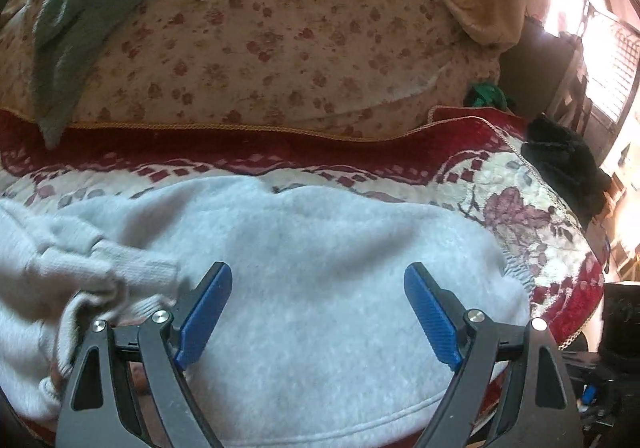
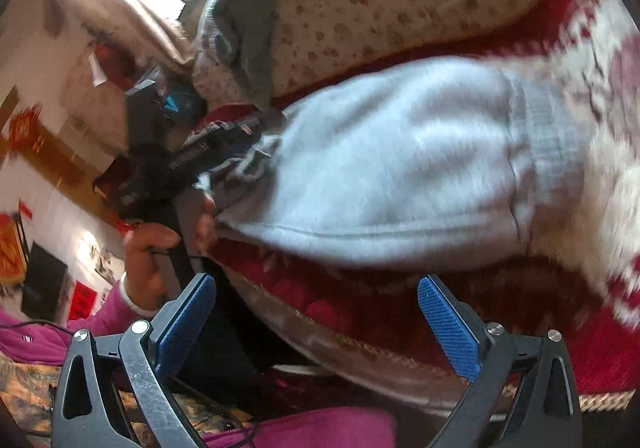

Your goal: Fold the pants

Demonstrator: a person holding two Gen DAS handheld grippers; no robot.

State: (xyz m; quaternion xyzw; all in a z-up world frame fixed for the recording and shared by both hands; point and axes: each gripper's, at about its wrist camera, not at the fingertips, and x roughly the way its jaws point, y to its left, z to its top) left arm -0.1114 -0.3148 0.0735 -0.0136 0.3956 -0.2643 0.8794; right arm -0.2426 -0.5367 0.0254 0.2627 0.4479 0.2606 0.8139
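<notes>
Left wrist view looks across a bed, where a cream sheet with small red flowers (image 1: 288,36) covers the far half and a red and cream blanket (image 1: 520,184) with a braided edge covers the near half. A grey-green garment (image 1: 68,32) hangs down over the sheet at the far left. The light grey pants (image 1: 312,268) lie bunched on the blanket, filling the near middle, with a ribbed cuff (image 1: 132,268) folded over at the left and a stitched hem running along the near edge. A black cloth (image 1: 568,164) sits at the blanket's right edge, and a small green thing (image 1: 486,94) shows beyond it. The left gripper (image 1: 318,312) hovers over the pants with its blue pads wide apart, holding nothing. In the right wrist view, which is blurred, the pants (image 2: 392,168) lie on the blanket (image 2: 600,348), the ribbed band to the right. The left hand (image 2: 156,252) grips its tool's handle at the pants' left end. The right gripper (image 2: 316,324) is spread wide and empty, just off the bed's edge.
</notes>
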